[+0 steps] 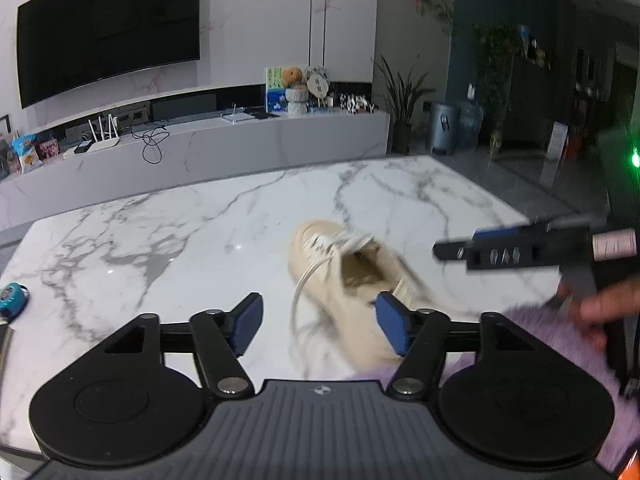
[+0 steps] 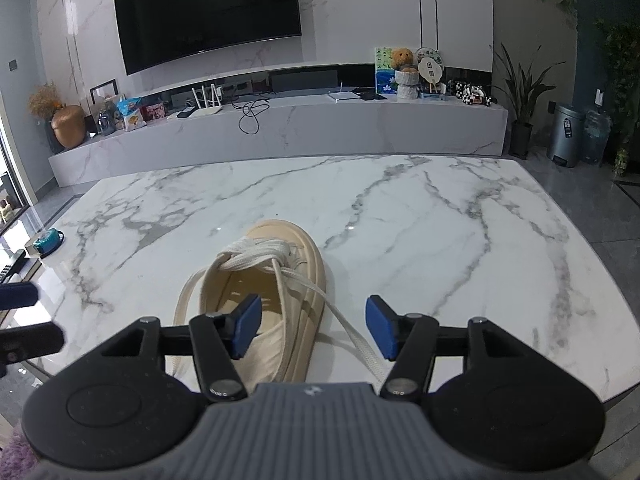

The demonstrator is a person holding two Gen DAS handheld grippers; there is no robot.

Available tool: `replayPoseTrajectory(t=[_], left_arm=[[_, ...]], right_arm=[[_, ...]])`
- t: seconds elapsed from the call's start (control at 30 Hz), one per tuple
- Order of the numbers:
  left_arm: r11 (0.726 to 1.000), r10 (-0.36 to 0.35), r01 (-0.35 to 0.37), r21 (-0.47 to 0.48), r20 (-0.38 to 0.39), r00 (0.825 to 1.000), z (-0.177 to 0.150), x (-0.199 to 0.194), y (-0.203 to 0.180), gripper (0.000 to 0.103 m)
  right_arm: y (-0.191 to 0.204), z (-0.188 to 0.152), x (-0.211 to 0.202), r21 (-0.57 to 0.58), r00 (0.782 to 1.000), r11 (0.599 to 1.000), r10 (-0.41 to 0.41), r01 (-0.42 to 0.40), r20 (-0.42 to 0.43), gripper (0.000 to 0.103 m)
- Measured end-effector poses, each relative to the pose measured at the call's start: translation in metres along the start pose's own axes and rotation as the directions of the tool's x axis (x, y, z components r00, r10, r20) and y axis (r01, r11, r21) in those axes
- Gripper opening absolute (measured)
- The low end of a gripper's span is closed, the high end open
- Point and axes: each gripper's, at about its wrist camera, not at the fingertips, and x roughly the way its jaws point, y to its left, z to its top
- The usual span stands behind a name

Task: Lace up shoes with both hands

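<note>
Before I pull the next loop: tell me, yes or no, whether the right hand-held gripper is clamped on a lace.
No: the right hand-held gripper stands open, the flat white lace lying loose between its blue pads.

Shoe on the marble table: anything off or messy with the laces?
Yes. The shoe has its laces bunched in a loose tangle near the toe, upper eyelets unthreaded. One loose end trails off the right side onto the table; another loops down the left side. Neither open gripper holds a lace.
</note>
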Motion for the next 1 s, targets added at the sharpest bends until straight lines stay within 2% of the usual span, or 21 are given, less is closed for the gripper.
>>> replayPoseTrajectory(t=[0.07,0.17,0.23,0.4,0.57,0.67,1.0], left_arm=[[0.999,0.008,-0.008,-0.043,0.014,1.0,0.005,0.006,-0.003,0.067],[0.994,0.013,-0.012,-0.104,0.013,1.0,0.011,0.017,-0.006,0.075],[0.99,0.014,-0.014,-0.14,0.003,1.0,0.015,0.026,-0.007,0.075],[0.984,0.058,-0.066,-0.168,-0.053,0.997,0.02,0.05,-0.011,0.076],[0.965,0.09,-0.11,-0.239,-0.091,0.992,0.013,0.064,-0.003,0.077],[0.962,0.109,-0.135,-0.236,-0.121,0.987,0.011,0.068,-0.002,0.077],[0.959,0.205,-0.221,-0.178,-0.102,0.973,0.01,0.061,-0.019,0.078]], right_arm=[[-0.001,0.0,0.001,0.01,1.0,1.0,0.011,-0.011,-0.006,0.061],[-0.003,0.0,0.003,0.021,1.0,1.0,0.023,-0.023,-0.018,0.061],[-0.004,0.0,0.004,0.025,0.999,0.999,0.032,-0.032,-0.02,0.061],[-0.004,-0.001,0.005,0.023,0.999,0.999,0.037,-0.036,-0.022,0.061],[-0.006,-0.001,0.004,0.031,1.0,0.999,0.023,-0.023,-0.017,0.064],[-0.006,-0.001,0.004,0.031,1.0,0.999,0.018,-0.018,-0.018,0.064],[-0.007,-0.001,0.005,0.035,1.0,0.999,0.021,-0.02,-0.02,0.065]])
